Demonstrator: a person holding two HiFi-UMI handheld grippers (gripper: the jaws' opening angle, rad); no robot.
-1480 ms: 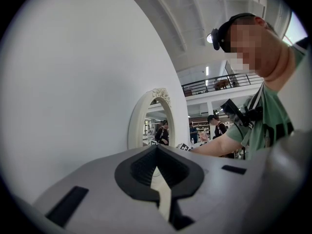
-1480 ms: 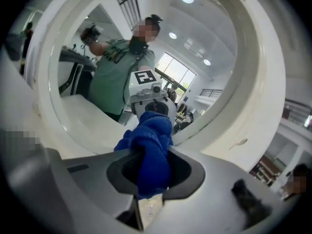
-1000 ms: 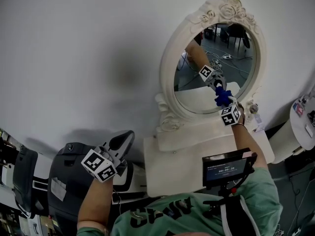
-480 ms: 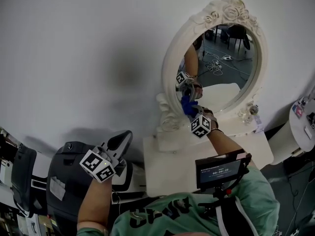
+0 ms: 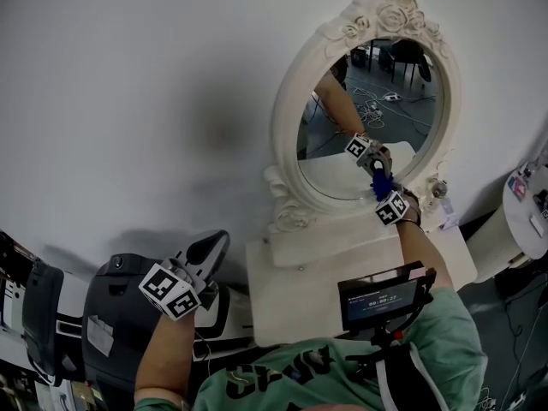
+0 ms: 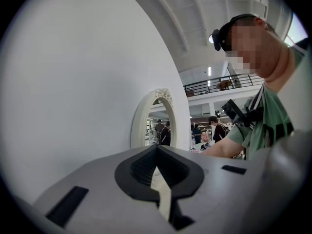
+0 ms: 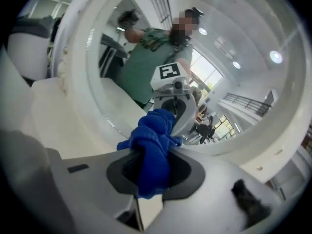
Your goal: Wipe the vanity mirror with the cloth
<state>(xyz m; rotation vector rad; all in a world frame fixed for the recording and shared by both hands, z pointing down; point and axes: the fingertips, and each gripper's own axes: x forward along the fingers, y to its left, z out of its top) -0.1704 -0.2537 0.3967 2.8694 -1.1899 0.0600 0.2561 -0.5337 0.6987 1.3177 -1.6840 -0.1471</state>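
Between the jaws of the right gripper (image 7: 155, 155): a blue cloth (image 7: 155, 130), bunched into a knot and clamped tight, a tail trailing back between them. Meets its own reflection at the tip, so touches the glass of the vanity mirror (image 5: 368, 101), low on the oval and right of centre in the head view. Hides the exact spot of contact under its own folds. Just beyond, in the glass, the reflected gripper with its marker cube (image 7: 169, 72) (pattern legible only as bold black and white). Around that, the white carved frame (image 5: 287, 118), crowned with roses (image 5: 396, 14) and cut off at both sides in the right gripper view. Below the frame, a white vanity top (image 5: 342, 268), partly covered by a small screen (image 5: 383, 298) at the person's chest; digits on it too small to read. At the frame's lower right, a small pale item (image 5: 439, 188), too small to tell. At the right edge of the head view, a round white object (image 5: 527, 217), cut off.

Well apart, low at the left, the left gripper (image 6: 157, 149): jaws drawn together, gripping nothing, only a thin pale slit along the seam. Points along the white wall (image 5: 128, 101), with the mirror seen at a slant beyond. Beneath it, a dark grey bulky thing (image 5: 120, 302), half hidden by the forearm (image 5: 167, 349) and not identifiable.
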